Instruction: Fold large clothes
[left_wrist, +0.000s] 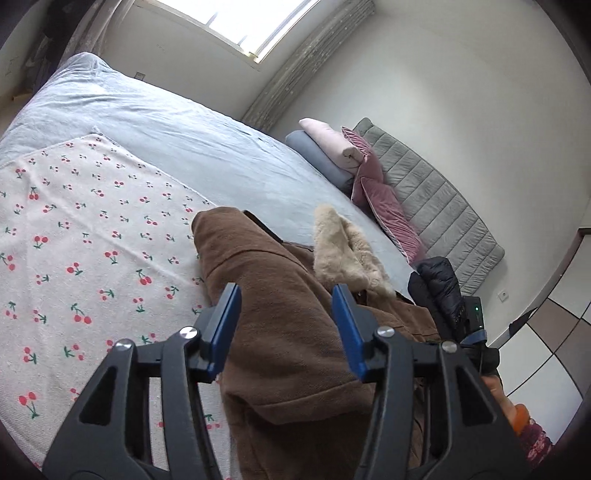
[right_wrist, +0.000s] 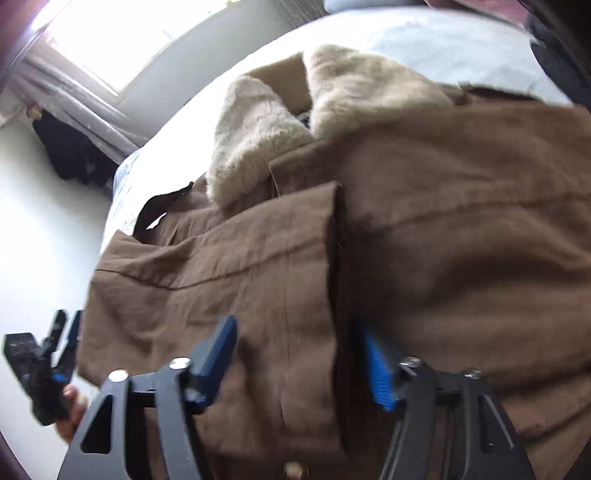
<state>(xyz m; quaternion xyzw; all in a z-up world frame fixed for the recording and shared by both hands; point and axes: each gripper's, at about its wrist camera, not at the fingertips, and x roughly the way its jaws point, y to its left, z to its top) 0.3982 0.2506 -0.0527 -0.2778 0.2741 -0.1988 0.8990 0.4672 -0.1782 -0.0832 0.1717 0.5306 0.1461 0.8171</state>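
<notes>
Bed (left_wrist: 207, 155) bears brown coat (left_wrist: 280, 317) between left hand-held gripper (left_wrist: 286, 325) fingers.

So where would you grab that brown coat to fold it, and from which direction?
Probably the brown coat by the free end of the sleeve lying folded across its front, coming from above at the cuff edge. That edge stands proud as a raised flap, so fingers could straddle it. The fur collar is bulky and would likely slip.
</notes>
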